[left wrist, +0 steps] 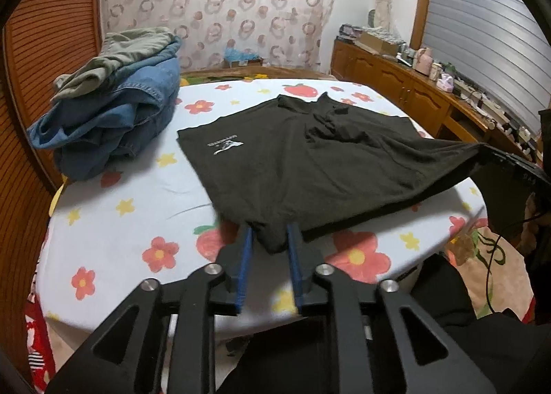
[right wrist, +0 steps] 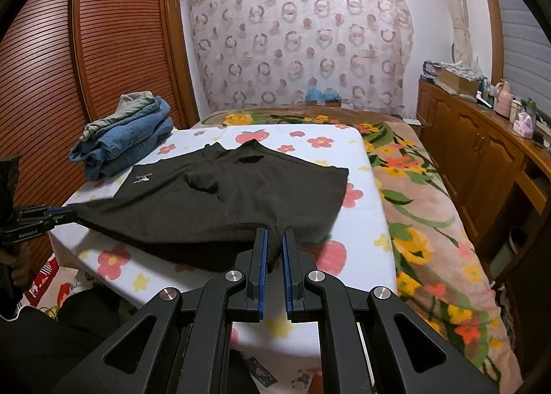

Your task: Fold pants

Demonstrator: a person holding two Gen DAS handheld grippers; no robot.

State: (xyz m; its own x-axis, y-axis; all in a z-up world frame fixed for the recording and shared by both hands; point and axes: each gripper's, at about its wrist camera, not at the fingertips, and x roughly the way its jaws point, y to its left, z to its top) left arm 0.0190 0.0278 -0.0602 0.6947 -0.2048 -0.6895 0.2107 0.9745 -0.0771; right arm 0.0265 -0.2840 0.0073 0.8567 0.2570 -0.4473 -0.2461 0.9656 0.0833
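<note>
Left gripper (left wrist: 270,239) loosening around the black pants (left wrist: 292,159); right gripper (right wrist: 273,242) pinches their corner at the counter's (left wrist: 120,239) near edge; next, release and smooth.

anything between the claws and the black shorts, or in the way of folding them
Nothing visible. The black shorts already sit between both claws' pads: left claw, right claw. The pile of jeans lies apart, at the far left.
</note>
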